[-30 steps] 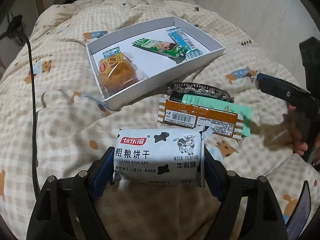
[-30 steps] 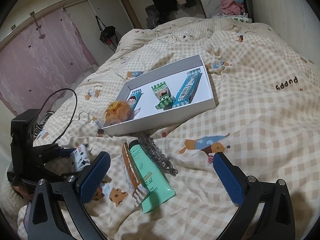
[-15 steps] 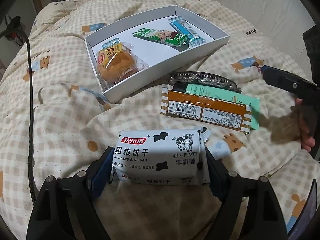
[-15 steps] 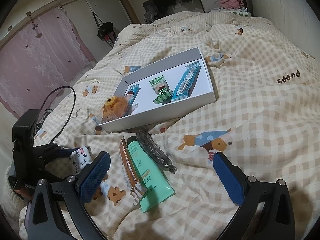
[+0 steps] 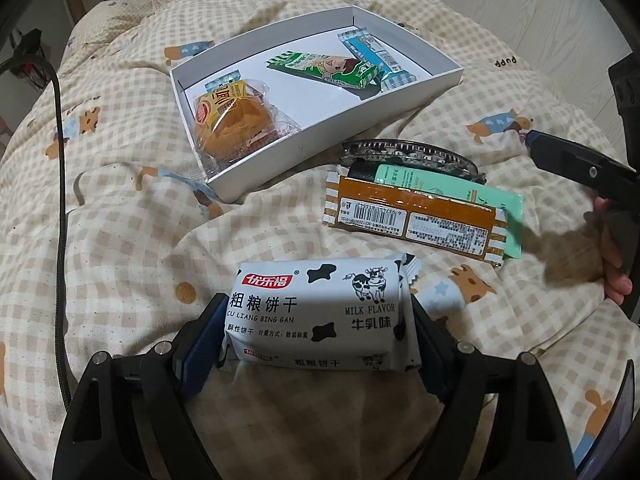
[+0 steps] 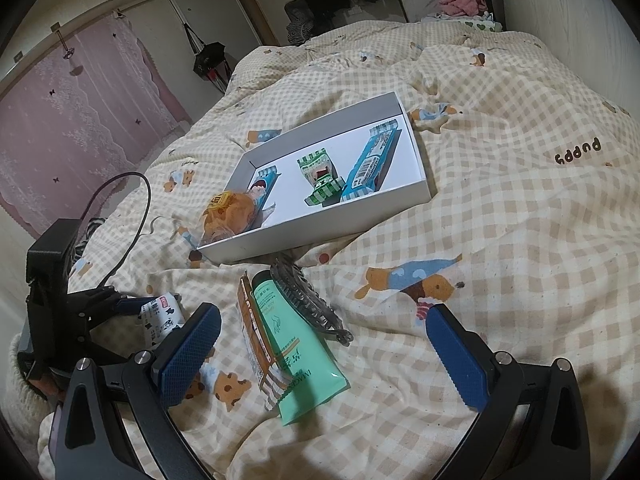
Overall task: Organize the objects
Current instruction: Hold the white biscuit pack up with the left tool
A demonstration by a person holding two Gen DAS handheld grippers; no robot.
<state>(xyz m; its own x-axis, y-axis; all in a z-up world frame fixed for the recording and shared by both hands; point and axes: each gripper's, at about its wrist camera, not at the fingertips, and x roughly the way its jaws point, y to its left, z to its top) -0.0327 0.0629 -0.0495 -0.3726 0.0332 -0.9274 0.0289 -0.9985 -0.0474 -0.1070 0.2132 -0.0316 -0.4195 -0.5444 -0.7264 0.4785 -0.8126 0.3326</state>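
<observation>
Left gripper (image 5: 318, 326) pinching white cow-print biscuit packet (image 5: 320, 314) above checked bed quilt (image 5: 120, 240), short of white cardboard tray (image 5: 320, 136); right gripper (image 6: 320, 344) spread wide over mint-green tube (image 6: 298, 354)

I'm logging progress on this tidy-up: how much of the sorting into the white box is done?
Done: the white box already holds a bun, a green bar and two blue bars. In hand: the left gripper is shut on the milk biscuit pack, not yet over the box. Left on the quilt: brown bar, green tube, hair clip. The right gripper is open.
</observation>
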